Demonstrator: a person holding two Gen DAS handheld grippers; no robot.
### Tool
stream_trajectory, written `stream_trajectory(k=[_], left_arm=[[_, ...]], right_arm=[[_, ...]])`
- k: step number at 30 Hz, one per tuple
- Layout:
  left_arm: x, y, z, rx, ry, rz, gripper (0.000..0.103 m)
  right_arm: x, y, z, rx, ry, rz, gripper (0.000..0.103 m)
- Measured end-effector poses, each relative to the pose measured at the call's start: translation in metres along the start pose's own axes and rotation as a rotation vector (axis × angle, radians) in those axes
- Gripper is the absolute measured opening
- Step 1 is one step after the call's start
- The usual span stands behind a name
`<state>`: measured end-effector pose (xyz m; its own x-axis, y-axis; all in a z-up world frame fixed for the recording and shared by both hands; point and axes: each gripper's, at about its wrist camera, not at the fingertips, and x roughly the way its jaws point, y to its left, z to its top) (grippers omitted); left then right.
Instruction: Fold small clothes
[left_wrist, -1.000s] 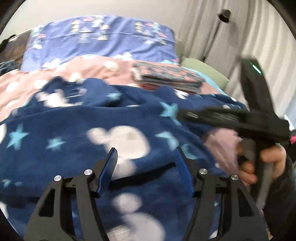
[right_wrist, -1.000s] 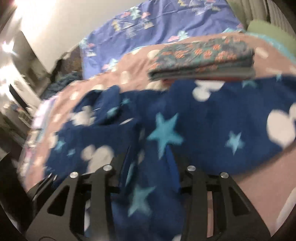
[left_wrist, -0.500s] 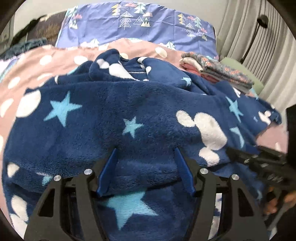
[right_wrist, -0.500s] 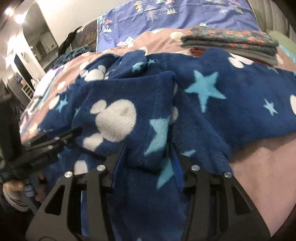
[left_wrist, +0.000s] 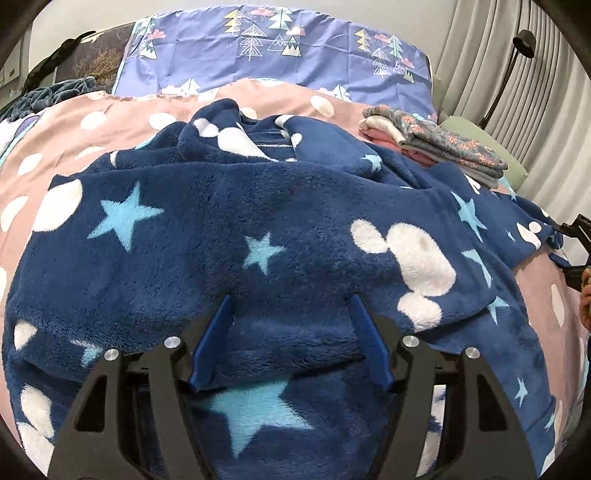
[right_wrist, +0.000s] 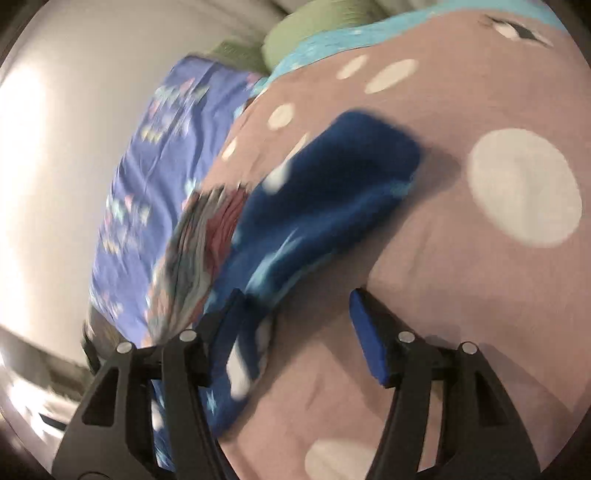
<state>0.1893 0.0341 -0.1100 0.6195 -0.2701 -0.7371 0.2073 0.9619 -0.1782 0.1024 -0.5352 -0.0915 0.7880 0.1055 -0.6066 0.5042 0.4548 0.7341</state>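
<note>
A dark blue fleece garment (left_wrist: 295, 221) with stars and white mouse shapes lies spread over the pink dotted bedspread (left_wrist: 129, 114). My left gripper (left_wrist: 291, 332) has a thick fold of it filling the gap between its blue pads; the jaws are easing open. The right gripper (right_wrist: 299, 317) shows in a blurred, rolled view with its jaws opening wide over bare pink bedspread (right_wrist: 461, 295). A blue sleeve end (right_wrist: 332, 184) lies ahead of it and brushes past its left finger (right_wrist: 236, 321). In the left wrist view the right gripper (left_wrist: 576, 240) is at the far right edge.
A stack of folded clothes (left_wrist: 443, 147) sits at the back right of the bed, beside the garment (right_wrist: 199, 251). Behind it are a blue tree-print pillow (left_wrist: 277, 55), a green cushion (left_wrist: 476, 136), a floor lamp (left_wrist: 524, 37) and curtains. Dark bedding lies at the far left.
The right gripper has let go of the fleece fold, rolled and swung out to the right over the bedspread. The left gripper brought its fold forward, then stayed put.
</note>
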Motion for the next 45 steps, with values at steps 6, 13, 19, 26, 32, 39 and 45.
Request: stream_trajectory(k=[6, 13, 19, 26, 32, 39, 45], left_arm=[[-0.001, 0.000, -0.002, -0.005, -0.011, 0.011, 0.068], [0.000, 0.002, -0.003, -0.017, -0.016, 0.006, 0.068], [-0.002, 0.007, -0.003, -0.043, -0.024, -0.024, 0.068], [-0.003, 0.015, -0.004, -0.082, -0.034, -0.070, 0.068], [-0.002, 0.015, -0.004, -0.089, -0.034, -0.082, 0.068], [-0.010, 0.028, -0.004, -0.153, -0.063, -0.160, 0.068], [-0.027, 0.040, -0.002, -0.264, -0.090, -0.388, 0.068]], right_arm=[[0.010, -0.014, 0.030, 0.127, -0.085, -0.009, 0.030], [0.009, 0.040, 0.013, 0.072, -0.079, 0.099, 0.010], [0.006, 0.195, -0.120, -0.434, 0.142, 0.432, 0.010], [0.072, 0.204, -0.276, -0.723, 0.500, 0.342, 0.018], [0.066, 0.181, -0.286, -0.701, 0.528, 0.348, 0.033], [0.068, 0.204, -0.256, -0.575, 0.458, 0.438, 0.043], [0.060, 0.210, -0.277, -0.712, 0.572, 0.559, 0.042]])
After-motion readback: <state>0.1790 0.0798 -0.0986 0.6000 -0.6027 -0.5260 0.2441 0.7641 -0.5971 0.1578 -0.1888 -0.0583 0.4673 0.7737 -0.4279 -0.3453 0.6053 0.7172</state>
